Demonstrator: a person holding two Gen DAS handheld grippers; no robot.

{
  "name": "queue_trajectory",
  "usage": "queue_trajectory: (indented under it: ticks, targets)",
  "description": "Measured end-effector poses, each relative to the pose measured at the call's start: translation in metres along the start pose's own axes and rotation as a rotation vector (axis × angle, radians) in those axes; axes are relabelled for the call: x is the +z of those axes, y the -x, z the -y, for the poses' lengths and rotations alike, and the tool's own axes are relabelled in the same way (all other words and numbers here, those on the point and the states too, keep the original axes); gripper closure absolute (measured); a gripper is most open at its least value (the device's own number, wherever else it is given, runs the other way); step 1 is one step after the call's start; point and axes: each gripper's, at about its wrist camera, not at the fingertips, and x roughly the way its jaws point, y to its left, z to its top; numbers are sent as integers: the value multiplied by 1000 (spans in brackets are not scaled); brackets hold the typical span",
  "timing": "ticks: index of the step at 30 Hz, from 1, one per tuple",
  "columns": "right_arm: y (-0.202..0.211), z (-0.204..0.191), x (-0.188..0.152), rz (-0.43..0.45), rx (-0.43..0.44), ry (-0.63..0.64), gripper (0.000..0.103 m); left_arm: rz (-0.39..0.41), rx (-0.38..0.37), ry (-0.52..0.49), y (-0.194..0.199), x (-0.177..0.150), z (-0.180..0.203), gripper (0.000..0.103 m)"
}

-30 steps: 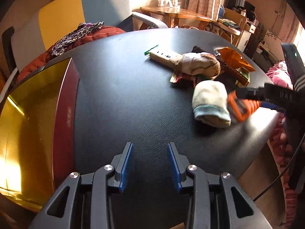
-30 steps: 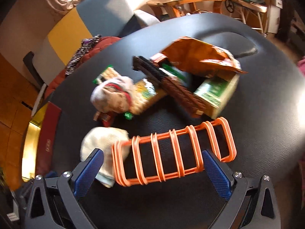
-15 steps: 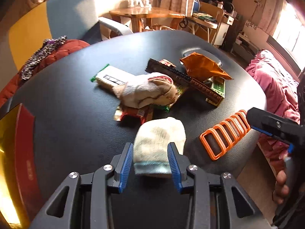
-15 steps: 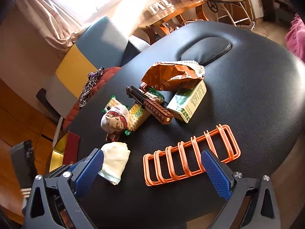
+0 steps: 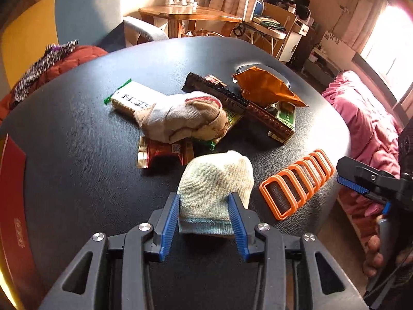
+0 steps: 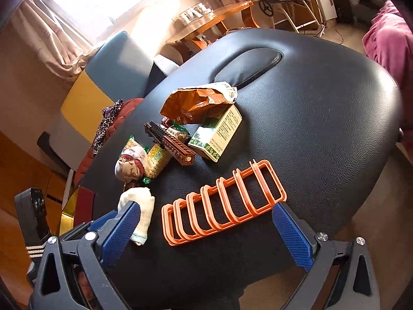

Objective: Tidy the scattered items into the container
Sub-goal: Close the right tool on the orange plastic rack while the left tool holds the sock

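Note:
A cream sock [image 5: 215, 180] with a pale blue cuff lies on the black table [image 5: 77, 139]. My left gripper [image 5: 204, 201] is open with its blue pads on either side of the sock's cuff end. The sock also shows in the right wrist view [image 6: 140, 206]. My right gripper [image 6: 206, 222] is wide open, straddling an orange plastic rack [image 6: 224, 201], which also shows in the left wrist view [image 5: 296, 183]. The red and gold container [image 5: 13, 206] sits at the table's left edge.
A pile in the table's middle holds a patterned sock [image 5: 180, 118], snack packets [image 5: 162, 152], a brown brick strip [image 5: 232, 98], an orange bag [image 5: 263, 87] and a green box [image 6: 219, 134]. A chair with red clothing [image 5: 51, 62] stands beyond the far left edge. A pink bed [image 5: 366, 118] is on the right.
My left gripper swung from beside the container toward the pile and moved in around the cream sock. My right gripper pulled back from the orange rack, still wide open.

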Motion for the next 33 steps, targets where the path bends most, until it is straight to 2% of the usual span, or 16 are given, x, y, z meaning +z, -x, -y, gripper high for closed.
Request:
queue_trajectory:
  ticks: [3, 13, 18, 20, 22, 26, 29, 31, 33]
  targets:
    - [1, 0, 2, 6, -7, -2, 0, 6, -13, 24, 4, -7, -9, 63]
    - [14, 14, 12, 46, -36, -58, 0, 11, 71, 51, 24, -27, -33, 63]
    - [15, 16, 27, 39, -73, 7, 0, 0, 109, 110, 44, -45, -58, 63]
    - [6, 19, 39, 15, -99, 32, 0, 6, 113, 150, 52, -51, -66, 63]
    - [-4, 26, 48, -5, -87, 21, 0, 19, 130, 177, 59, -56, -72, 63]
    - [-24, 37, 49, -83, -82, -43, 0, 45, 161, 188, 71, -64, -77, 63]
    - [-21, 32, 29, -104, -41, -73, 0, 66, 158, 180, 80, -65, -74, 63]
    - [-17, 23, 11, -126, 20, -69, 0, 79, 156, 174, 85, -65, -72, 63]
    - [-17, 12, -5, -172, 148, -83, 0, 83, 149, 173, 86, -65, -71, 63]
